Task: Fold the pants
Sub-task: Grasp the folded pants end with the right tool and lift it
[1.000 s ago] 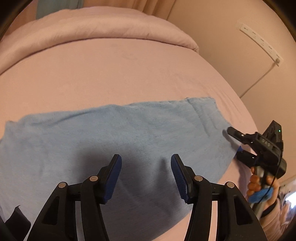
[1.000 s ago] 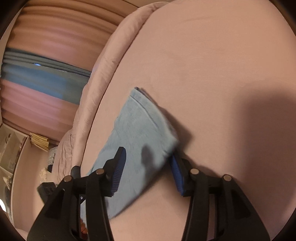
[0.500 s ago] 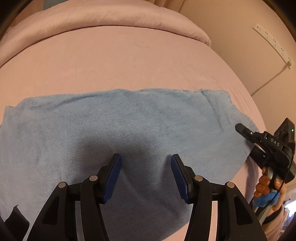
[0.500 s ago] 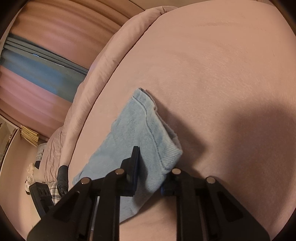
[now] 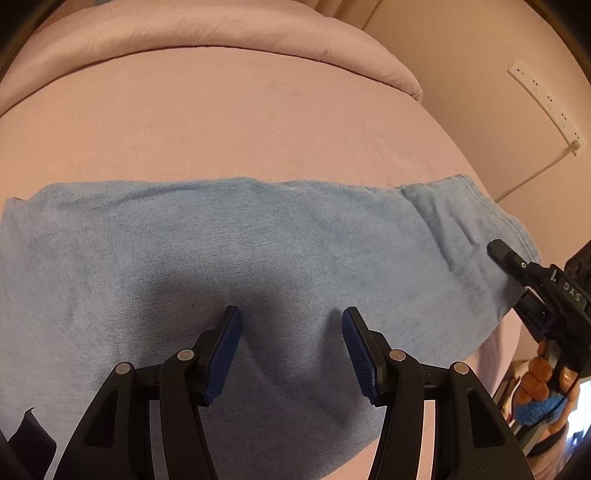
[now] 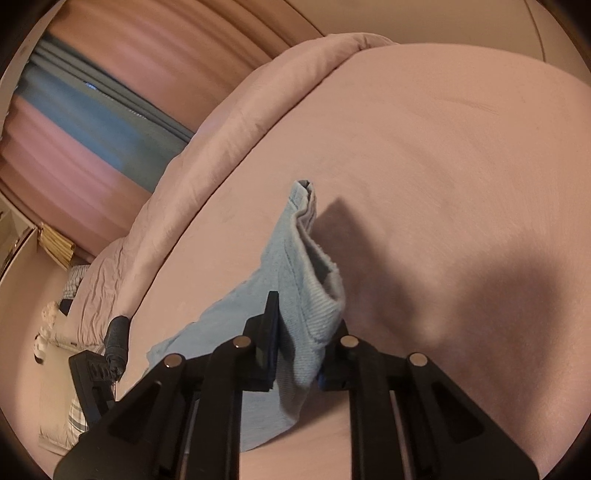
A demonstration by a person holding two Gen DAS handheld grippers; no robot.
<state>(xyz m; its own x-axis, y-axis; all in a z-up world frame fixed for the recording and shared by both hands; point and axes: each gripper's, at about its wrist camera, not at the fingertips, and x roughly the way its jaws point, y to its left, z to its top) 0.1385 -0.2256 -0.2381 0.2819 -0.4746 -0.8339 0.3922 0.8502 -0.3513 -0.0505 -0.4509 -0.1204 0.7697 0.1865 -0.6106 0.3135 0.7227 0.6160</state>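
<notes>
The pants [image 5: 258, 258], light blue denim, lie spread flat across a pink bed [image 5: 240, 129], running from the left edge of the left wrist view to the right side, where their end reaches close to the bed's right edge. A rolled pink blanket [image 5: 184, 33] lies along the far side of the bed, well apart from the pants.

The left gripper [image 5: 291, 350] hangs over the near middle of the pants with its jaws wide apart and nothing between them. Its blue pads [image 5: 225, 354] sit above the cloth, casting a dark shadow on the denim just beyond them.

The right gripper [image 6: 299, 354] has its jaws drawn together, clamped on the right end of the pants. In the right wrist view that end [image 6: 314, 280] is pinched into a raised fold that stands up off the bed, with layered edges showing at the top and its shadow falling on the sheet to the right. In the left wrist view the same gripper [image 5: 517, 269] enters from the right, its upper finger lying on top of the denim at the pants' right edge, and the right hand [image 5: 543, 384] wraps around its handle.

A white power strip [image 5: 546, 103] is fixed on the wall at the far right, with a cord running down from it. Pink and blue curtains [image 6: 92, 110] hang beyond the bed.
</notes>
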